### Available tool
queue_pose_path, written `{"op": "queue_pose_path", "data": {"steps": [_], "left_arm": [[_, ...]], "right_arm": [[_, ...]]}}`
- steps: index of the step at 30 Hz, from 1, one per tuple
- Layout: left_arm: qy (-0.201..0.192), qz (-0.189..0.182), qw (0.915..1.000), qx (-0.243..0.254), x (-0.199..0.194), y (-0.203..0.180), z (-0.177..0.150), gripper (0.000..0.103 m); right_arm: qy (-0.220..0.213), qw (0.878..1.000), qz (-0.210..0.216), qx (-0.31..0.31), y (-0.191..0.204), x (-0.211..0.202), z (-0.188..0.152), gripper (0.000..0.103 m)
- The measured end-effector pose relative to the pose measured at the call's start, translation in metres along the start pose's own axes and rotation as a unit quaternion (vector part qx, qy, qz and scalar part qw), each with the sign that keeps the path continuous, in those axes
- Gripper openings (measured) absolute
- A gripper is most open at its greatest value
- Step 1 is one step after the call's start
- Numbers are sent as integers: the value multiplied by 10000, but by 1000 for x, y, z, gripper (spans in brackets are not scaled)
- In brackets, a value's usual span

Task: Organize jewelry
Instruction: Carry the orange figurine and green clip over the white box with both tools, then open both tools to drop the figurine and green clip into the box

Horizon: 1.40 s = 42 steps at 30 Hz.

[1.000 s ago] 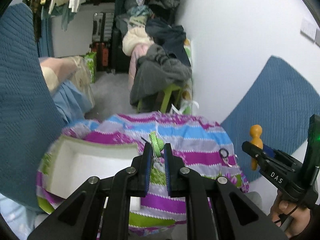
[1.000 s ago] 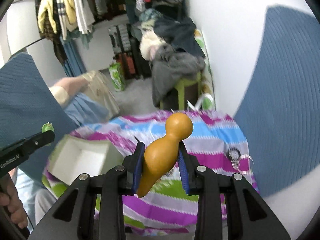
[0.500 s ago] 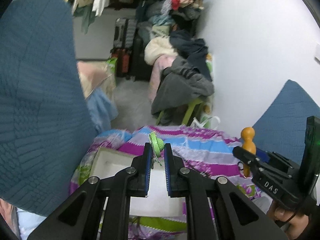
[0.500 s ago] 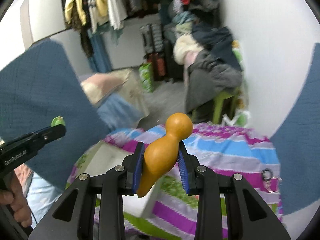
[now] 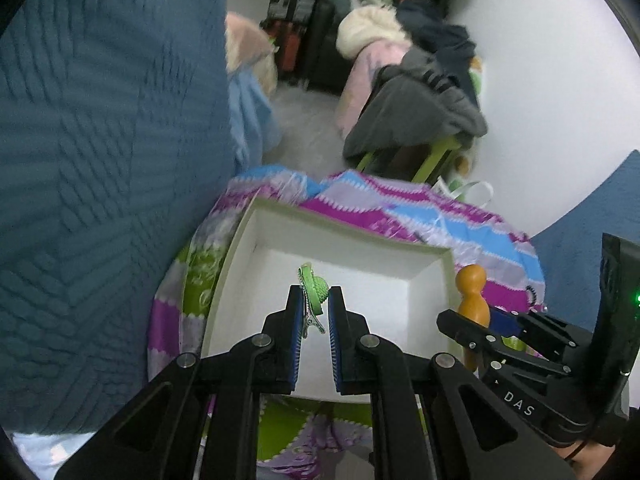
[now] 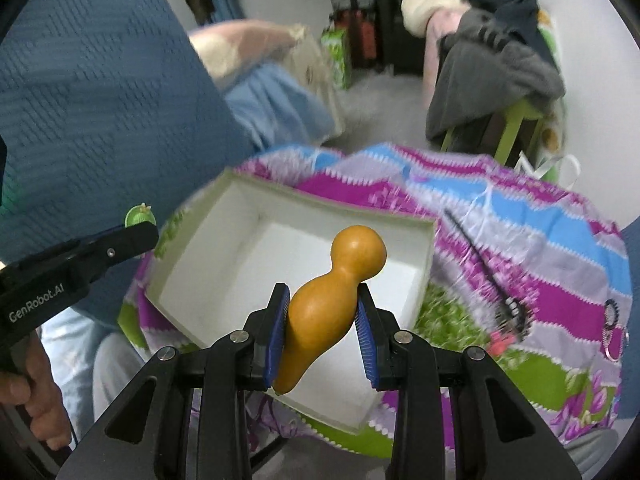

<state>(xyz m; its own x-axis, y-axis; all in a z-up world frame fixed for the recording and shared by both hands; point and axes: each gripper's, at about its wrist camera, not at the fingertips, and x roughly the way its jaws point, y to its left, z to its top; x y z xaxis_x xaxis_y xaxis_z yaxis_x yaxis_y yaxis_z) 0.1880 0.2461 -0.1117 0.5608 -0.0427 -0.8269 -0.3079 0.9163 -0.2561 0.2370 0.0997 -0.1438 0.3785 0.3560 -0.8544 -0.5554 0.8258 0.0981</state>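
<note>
Left hand-held gripper (image 5: pixel 313 307): jaws nearly closed, pinching a green hair clip (image 5: pixel 313 289) (metal tail showing between the pads), held above the white open box (image 5: pixel 352 229). Right hand-held gripper (image 6: pixel 322 312): jaws partly closed, clamping an orange gourd-shaped piece (image 6: pixel 330 301) over the same box. Box sits on striped cloth (image 6: pixel 560 248); a black beaded piece (image 6: pixel 496 296) and ring (image 6: pixel 611 316) lie on it.

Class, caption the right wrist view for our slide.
Right tongs grip an orange gourd above the open white box.
</note>
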Motion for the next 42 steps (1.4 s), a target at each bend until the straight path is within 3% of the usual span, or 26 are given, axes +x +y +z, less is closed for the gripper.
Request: {"op": "queue_pose_path", "data": {"steps": [10, 15, 17, 21, 22, 24, 26, 37, 39, 42], "left_arm": [[649, 149, 9977, -80, 52, 16, -22, 11], [575, 100, 9983, -44, 48, 13, -23, 13], [473, 126, 9988, -17, 41, 11, -21, 13], [198, 113, 9997, 7, 21, 2, -13, 14], [152, 114, 9998, 16, 16, 0, -12, 20], [-10, 119, 9999, 47, 3, -6, -9, 48], [-254, 212, 9994, 96, -14, -13, -7, 58], [-1298, 127, 9911, 248, -114, -61, 0, 58], [-1455, 165, 9888, 283, -127, -70, -2, 71], [-1641, 130, 9858, 324, -142, -76, -9, 75]], "right_arm": [[477, 9987, 3, -156, 3, 37, -7, 31], [581, 9982, 156, -78, -3, 36, -6, 32], [536, 9983, 198, -75, -4, 30, -3, 40], [375, 9987, 322, -78, -5, 13, 2, 46], [311, 9989, 334, -103, -5, 7, 3, 48], [137, 9991, 384, -145, -5, -9, 6, 52], [-59, 9991, 390, -178, -6, -26, 10, 53], [-1284, 9907, 339, -302, -18, -139, 20, 53], [-1484, 9880, 309, -299, -21, -159, 17, 55], [-1743, 9839, 303, -236, -28, -183, 10, 58]]}}
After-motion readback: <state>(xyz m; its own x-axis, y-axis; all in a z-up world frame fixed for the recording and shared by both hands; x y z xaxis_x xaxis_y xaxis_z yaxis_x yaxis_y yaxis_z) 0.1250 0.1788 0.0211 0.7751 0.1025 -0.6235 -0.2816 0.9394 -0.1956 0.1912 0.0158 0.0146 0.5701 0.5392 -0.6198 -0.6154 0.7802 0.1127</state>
